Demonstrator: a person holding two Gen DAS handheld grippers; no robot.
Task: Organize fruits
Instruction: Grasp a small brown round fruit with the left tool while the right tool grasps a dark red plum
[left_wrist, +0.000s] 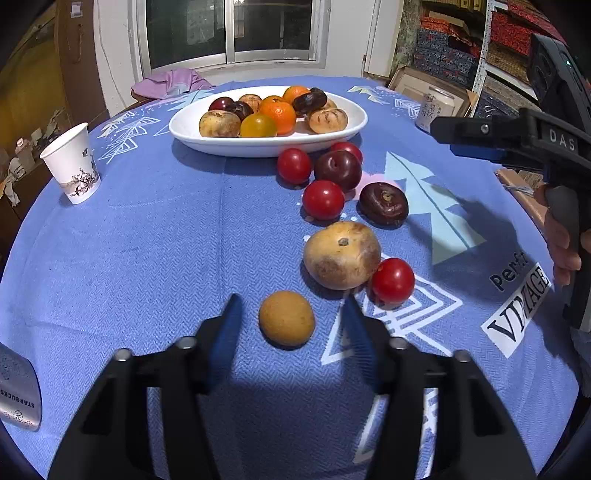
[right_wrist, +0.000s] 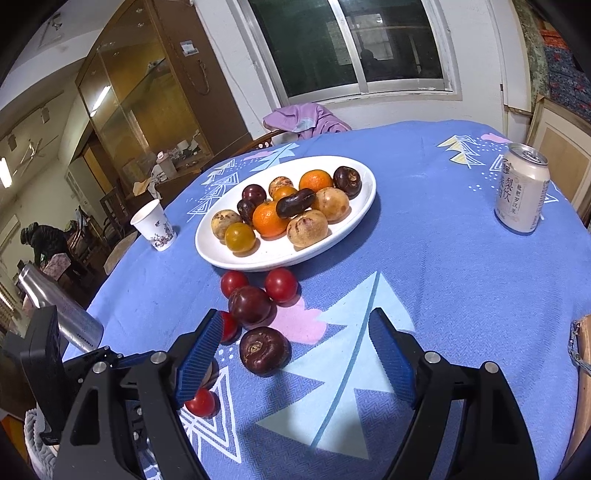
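A white oval plate (left_wrist: 192, 138) (right_wrist: 354, 214) at the far side of the table holds several fruits. Loose fruits lie on the blue cloth in front of it. A small tan round fruit (left_wrist: 286, 318) lies between the open fingers of my left gripper (left_wrist: 291, 314). Beyond it are a large tan fruit (left_wrist: 341, 254), red tomatoes (left_wrist: 392, 280) (left_wrist: 323, 199) and a wrinkled dark purple fruit (left_wrist: 384, 204) (right_wrist: 264, 350). My right gripper (right_wrist: 295, 354) is open above the cloth, with the purple fruit just inside its left finger. It shows at the right of the left wrist view (left_wrist: 458, 138).
A paper cup (left_wrist: 72, 164) (right_wrist: 154, 225) stands left of the plate. A drink can (right_wrist: 522, 188) (left_wrist: 434, 110) stands at the right. A steel Starbucks bottle (left_wrist: 16, 391) (right_wrist: 59, 306) lies at the near left. The table edge curves off on both sides.
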